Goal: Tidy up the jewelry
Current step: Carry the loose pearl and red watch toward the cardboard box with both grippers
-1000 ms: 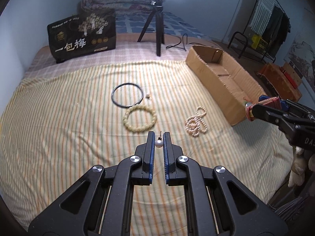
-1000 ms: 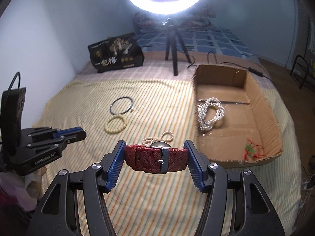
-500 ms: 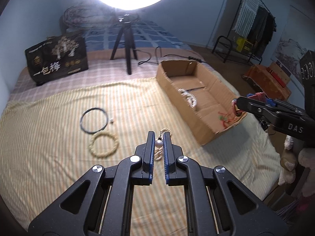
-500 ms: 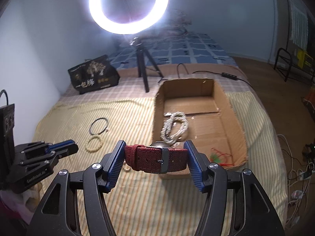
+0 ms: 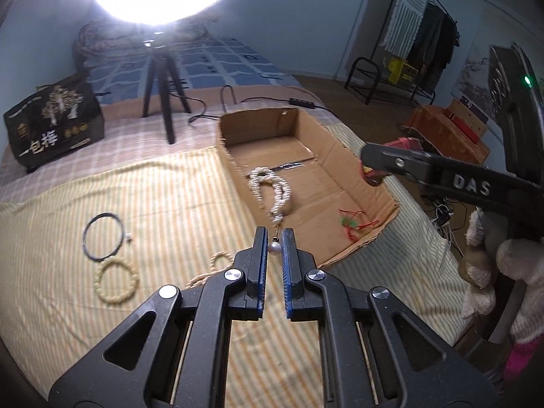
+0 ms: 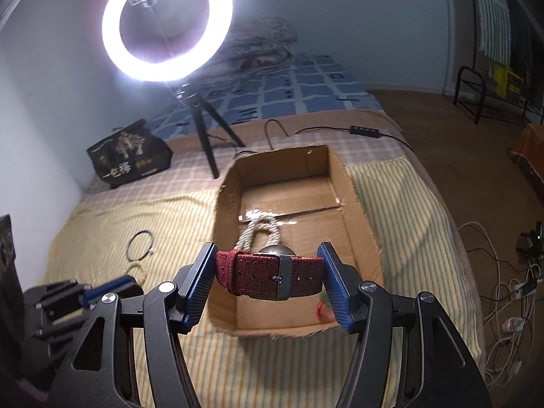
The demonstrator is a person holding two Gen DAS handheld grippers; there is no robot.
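My left gripper point(image 5: 274, 246) is shut on a small pearl earring point(image 5: 274, 248), held above the striped bedspread near the front left wall of the cardboard box point(image 5: 370, 238). My right gripper point(image 6: 268, 272) is shut on a red woven-strap watch point(image 6: 268, 277) and holds it over the box point(image 6: 355, 200); it also shows in the left wrist view point(image 5: 380, 159) at the box's right side. A white bead necklace point(image 5: 272, 190) and a red-green trinket point(image 5: 352, 224) lie in the box. A black ring point(image 5: 103, 236), a cream bead bracelet point(image 5: 117, 282) and a pearl strand point(image 5: 212, 267) lie on the bedspread.
A ring light on a tripod point(image 5: 159, 98) stands behind the box with its cable point(image 5: 299, 102) trailing right. A black gift bag point(image 5: 51, 125) stands at the back left. A clothes rack point(image 5: 408, 54) and cables on the floor point(image 6: 503, 292) are off the bed's right side.
Both grippers have moved right toward the box, still holding their items. The right gripper with the watch now hangs over the box's front half.
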